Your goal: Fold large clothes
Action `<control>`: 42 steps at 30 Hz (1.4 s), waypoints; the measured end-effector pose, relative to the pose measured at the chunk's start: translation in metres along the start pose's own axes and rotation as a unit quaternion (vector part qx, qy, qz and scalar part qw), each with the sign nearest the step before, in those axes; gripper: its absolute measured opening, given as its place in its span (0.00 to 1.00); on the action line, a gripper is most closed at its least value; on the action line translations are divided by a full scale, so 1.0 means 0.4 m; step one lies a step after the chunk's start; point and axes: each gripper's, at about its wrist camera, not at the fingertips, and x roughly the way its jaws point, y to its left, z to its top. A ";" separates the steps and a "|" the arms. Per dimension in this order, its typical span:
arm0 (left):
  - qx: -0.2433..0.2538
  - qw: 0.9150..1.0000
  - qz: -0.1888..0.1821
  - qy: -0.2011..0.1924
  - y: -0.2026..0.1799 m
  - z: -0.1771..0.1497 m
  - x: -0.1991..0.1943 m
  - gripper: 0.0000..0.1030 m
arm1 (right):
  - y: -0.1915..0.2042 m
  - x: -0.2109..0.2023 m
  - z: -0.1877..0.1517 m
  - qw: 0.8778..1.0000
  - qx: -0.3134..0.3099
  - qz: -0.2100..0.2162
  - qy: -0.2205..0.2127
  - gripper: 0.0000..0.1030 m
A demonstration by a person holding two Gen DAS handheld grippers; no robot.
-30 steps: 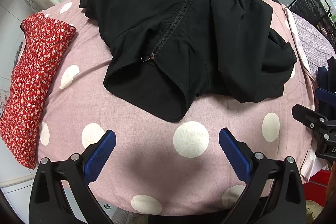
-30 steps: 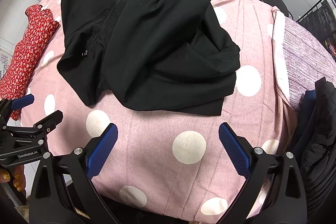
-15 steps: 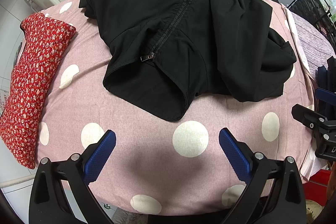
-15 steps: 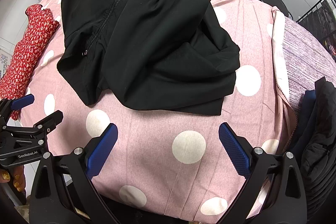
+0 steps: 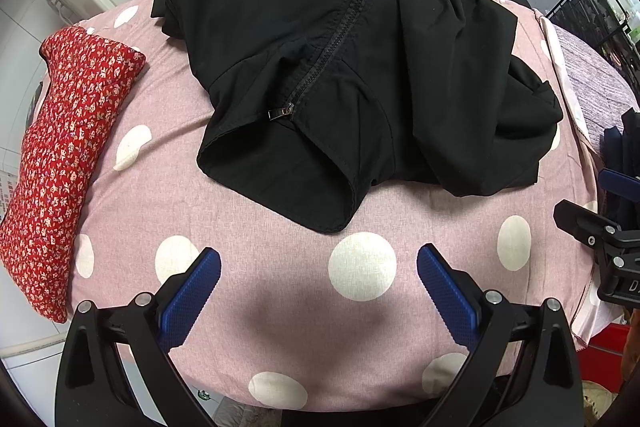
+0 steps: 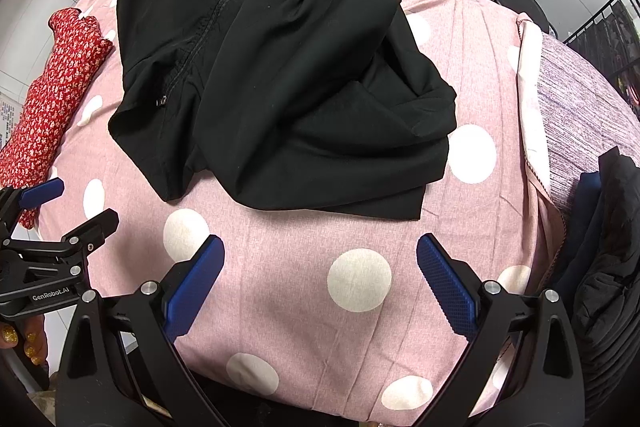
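So here's my setup, going left to right. The red floral pillow point(image 5: 60, 163) sits on the far left edge of the pink polka-dot bed point(image 5: 256, 307), well apart from everything else. My left gripper point(image 5: 318, 279) hovers over bare sheet, jaws wide, nothing in them. The black jacket point(image 5: 360, 75) is bunched mid-bed, zipper point(image 5: 320, 67) partly undone, near hem curled. My right gripper point(image 6: 320, 271) is spread wide too, empty, near the jacket's front edge.

Biggest risk, I reckon: pinching two layers at once in that rumpled right side, so the thing drags instead of spreading. The slider could also snag. There's dark clothing point(image 6: 604, 235) piled at the far right, can't tell what exactly, and a wide swing might knock it.
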 end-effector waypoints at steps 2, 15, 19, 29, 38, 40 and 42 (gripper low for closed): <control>0.000 1.000 0.000 0.000 0.000 0.000 0.000 0.94 | -0.003 0.000 -0.001 1.000 0.001 0.000 0.000 0.93; -0.001 1.000 0.000 0.000 -0.001 -0.002 -0.005 0.94 | -0.001 -0.004 -0.007 1.000 0.002 -0.002 -0.001 0.93; -0.002 1.000 -0.003 0.001 -0.001 -0.002 -0.001 0.94 | 0.003 -0.001 -0.007 1.000 -0.001 -0.003 0.001 0.93; -0.001 1.000 -0.007 0.007 -0.003 -0.001 0.014 0.94 | 0.002 0.012 -0.006 1.000 0.000 -0.004 0.005 0.93; -0.001 1.000 -0.009 0.009 -0.006 0.003 0.020 0.94 | 0.004 0.015 -0.001 1.000 -0.002 -0.008 0.006 0.93; -0.002 1.000 -0.012 0.011 -0.006 0.002 0.025 0.94 | 0.003 0.013 0.002 1.000 -0.004 -0.010 0.004 0.93; -0.007 1.000 -0.025 0.009 -0.006 0.001 0.029 0.94 | 0.000 0.010 0.011 1.000 -0.012 -0.019 -0.002 0.93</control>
